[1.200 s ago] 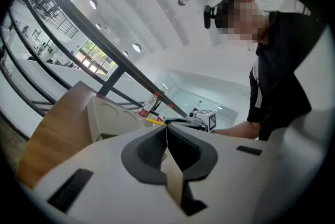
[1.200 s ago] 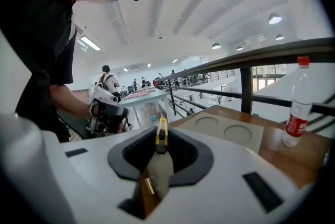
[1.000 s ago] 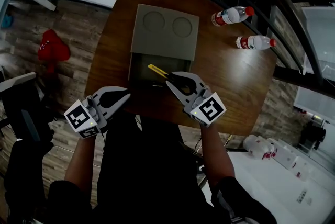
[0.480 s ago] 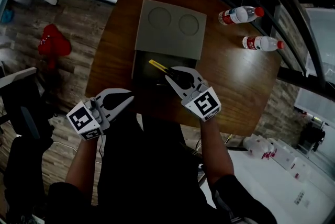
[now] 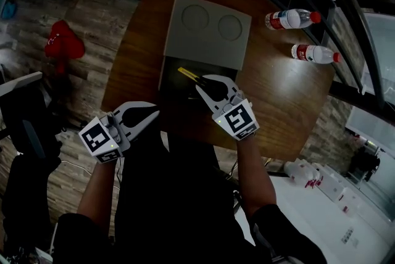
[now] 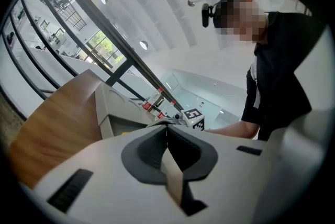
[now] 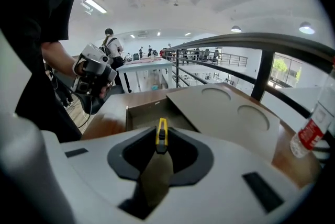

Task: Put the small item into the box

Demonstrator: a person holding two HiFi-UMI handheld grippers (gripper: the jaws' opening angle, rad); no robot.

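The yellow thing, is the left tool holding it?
No, the yellow thing is pinched between the jaws of the right tool, held over the open box.

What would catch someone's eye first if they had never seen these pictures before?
First, the small yellow item, clamped in the right gripper and held over the open grey box on the wooden table. Next, the lid with two round recesses at the box's far side, and two red-capped bottles lying at the table's far right. The left gripper is shut on nothing by the table's near-left corner.
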